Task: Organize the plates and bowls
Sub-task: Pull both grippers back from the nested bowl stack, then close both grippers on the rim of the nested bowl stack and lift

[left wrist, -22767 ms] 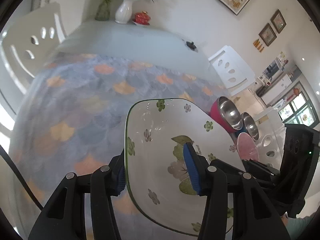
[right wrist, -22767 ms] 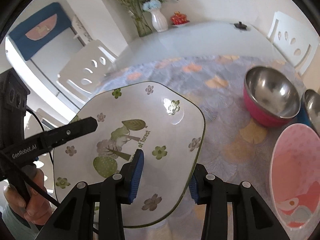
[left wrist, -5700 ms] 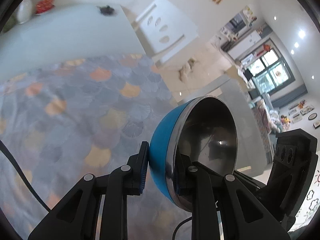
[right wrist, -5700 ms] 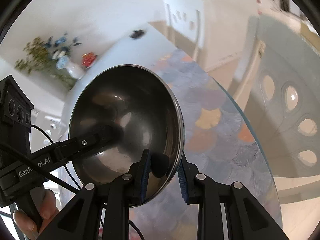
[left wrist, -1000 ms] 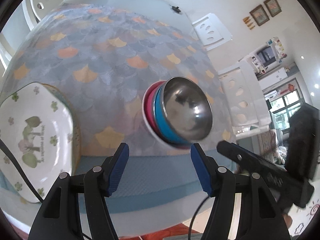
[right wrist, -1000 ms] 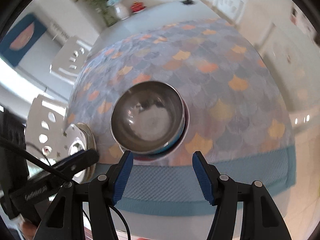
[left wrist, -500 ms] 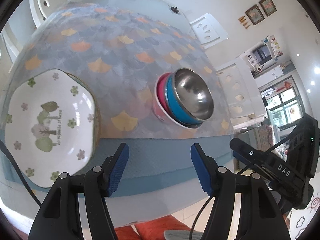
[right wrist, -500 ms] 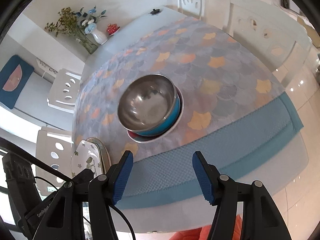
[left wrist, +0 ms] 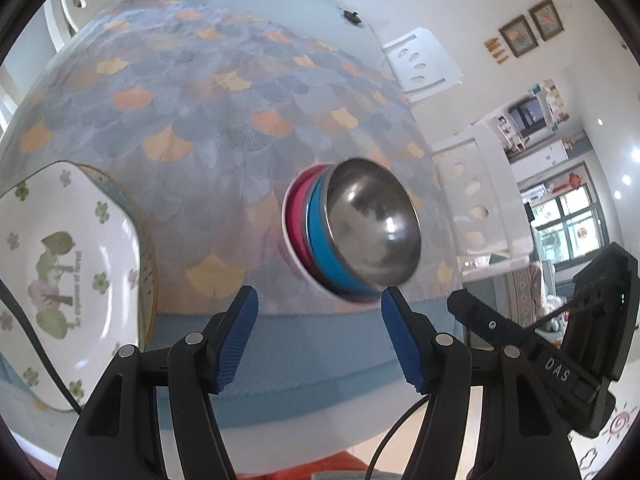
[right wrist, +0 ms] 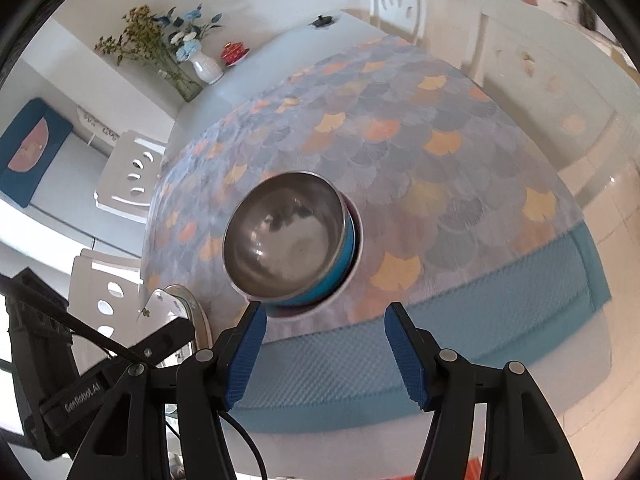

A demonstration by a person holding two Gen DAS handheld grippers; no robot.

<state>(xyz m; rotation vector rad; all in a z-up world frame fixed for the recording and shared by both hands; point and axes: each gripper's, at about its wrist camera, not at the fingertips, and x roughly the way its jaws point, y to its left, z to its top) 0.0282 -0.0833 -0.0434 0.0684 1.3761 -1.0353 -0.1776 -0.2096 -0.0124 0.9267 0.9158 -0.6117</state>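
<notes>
A stack of bowls [left wrist: 352,236] stands near the table's front edge: a steel-lined blue bowl on top, a red one under it, a pale pink one at the bottom. It also shows in the right wrist view [right wrist: 292,240]. A stack of flowered white plates [left wrist: 64,276] lies at the front left; only its edge [right wrist: 176,300] shows in the right wrist view. My left gripper [left wrist: 318,336] is open and empty, in front of the bowls and off the table. My right gripper [right wrist: 324,354] is open and empty, likewise in front of the bowls.
The table carries a scale-patterned cloth [left wrist: 208,112] with a blue front border [right wrist: 400,360]. A vase of flowers [right wrist: 200,64] and a small red dish [right wrist: 234,53] stand at the far end. White chairs [right wrist: 132,172] surround the table.
Both grippers have moved a little closer to the bowl stack and tilted. The bowls and plates have stayed put.
</notes>
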